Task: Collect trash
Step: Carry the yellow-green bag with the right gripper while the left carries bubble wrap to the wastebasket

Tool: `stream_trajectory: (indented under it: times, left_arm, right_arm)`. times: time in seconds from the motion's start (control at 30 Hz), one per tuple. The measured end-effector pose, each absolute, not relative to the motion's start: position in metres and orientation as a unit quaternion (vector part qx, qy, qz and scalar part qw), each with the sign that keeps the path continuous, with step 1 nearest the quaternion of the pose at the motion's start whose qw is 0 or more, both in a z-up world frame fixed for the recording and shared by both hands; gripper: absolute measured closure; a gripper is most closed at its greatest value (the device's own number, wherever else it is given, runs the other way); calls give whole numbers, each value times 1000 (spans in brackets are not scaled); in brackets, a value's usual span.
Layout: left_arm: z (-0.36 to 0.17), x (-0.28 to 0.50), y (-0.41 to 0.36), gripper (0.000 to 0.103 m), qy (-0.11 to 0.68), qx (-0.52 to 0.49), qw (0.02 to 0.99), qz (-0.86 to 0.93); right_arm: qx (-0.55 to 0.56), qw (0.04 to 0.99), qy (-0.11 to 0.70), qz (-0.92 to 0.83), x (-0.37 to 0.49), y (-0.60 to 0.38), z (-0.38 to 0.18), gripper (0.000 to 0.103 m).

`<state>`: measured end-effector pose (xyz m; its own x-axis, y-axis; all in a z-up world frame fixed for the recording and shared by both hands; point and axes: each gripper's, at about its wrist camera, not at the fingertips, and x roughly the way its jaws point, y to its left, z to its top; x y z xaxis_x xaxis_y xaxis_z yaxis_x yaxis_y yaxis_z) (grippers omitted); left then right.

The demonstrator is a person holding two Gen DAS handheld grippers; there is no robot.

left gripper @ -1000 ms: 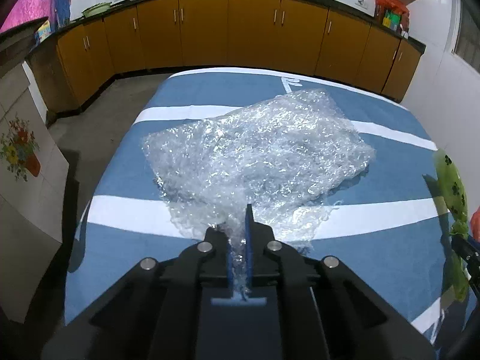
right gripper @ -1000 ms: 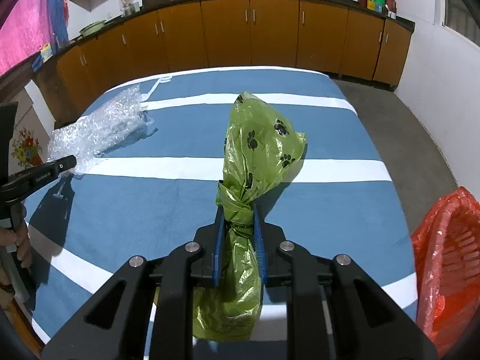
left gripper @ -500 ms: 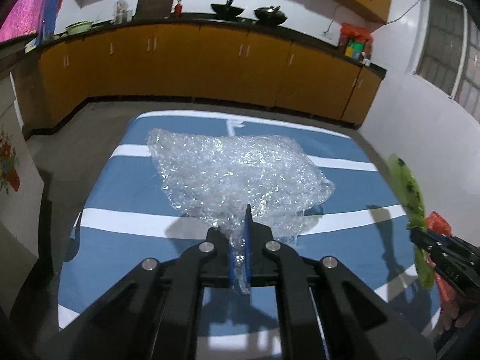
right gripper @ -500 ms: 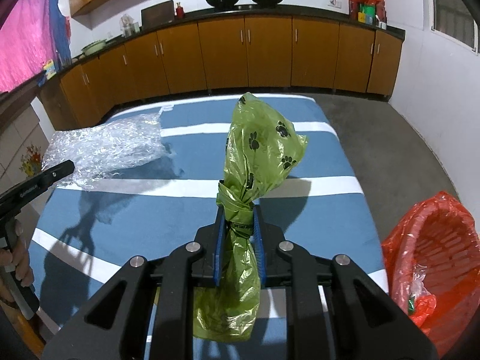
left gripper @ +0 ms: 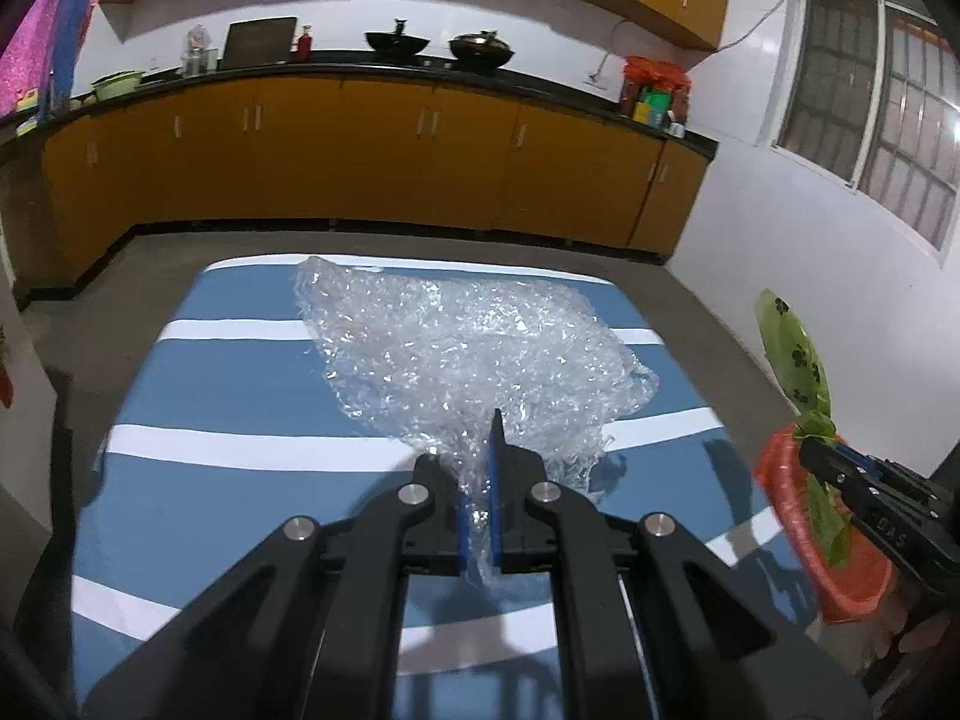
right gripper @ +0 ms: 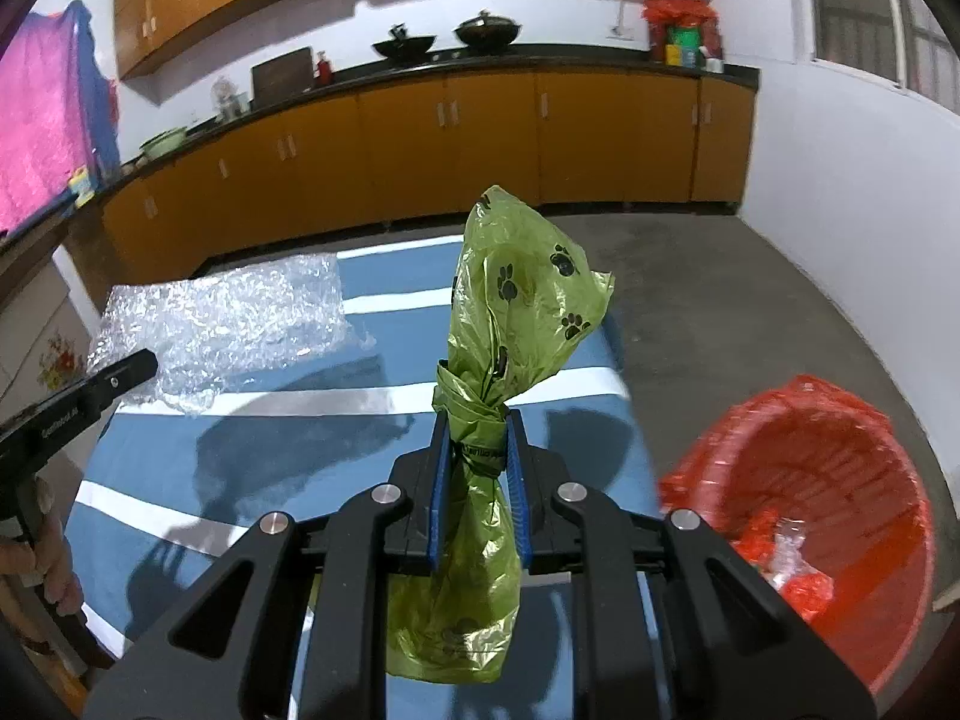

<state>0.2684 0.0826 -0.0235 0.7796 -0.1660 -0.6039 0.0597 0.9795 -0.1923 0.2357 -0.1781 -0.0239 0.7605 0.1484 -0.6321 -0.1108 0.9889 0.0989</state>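
Hauling both pieces at once: left gripper (left gripper: 478, 480) clamped on the bubble wrap (left gripper: 468, 354), right gripper (right gripper: 478, 468) pinched the knotted green paw-print bag (right gripper: 510, 312). Both lifted off the striped blue table (right gripper: 180, 450). Neither dropped into the red-lined bin (right gripper: 840, 450) beside its right edge yet.

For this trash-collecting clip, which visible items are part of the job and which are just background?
Part of the job: bubble wrap in left gripper; green paw-print bag in right gripper; red bin.

Background: striped blue cloth; woks; pink towel; orange cabinets.
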Motion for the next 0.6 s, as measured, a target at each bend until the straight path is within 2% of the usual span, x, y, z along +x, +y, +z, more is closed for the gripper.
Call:
stream_trajectory:
  times: [0.6]
  left_arm:
    - [-15, 257, -39, 97, 323, -79, 929, -164]
  right_arm:
    - [86, 941, 324, -48, 181, -287, -20, 85]
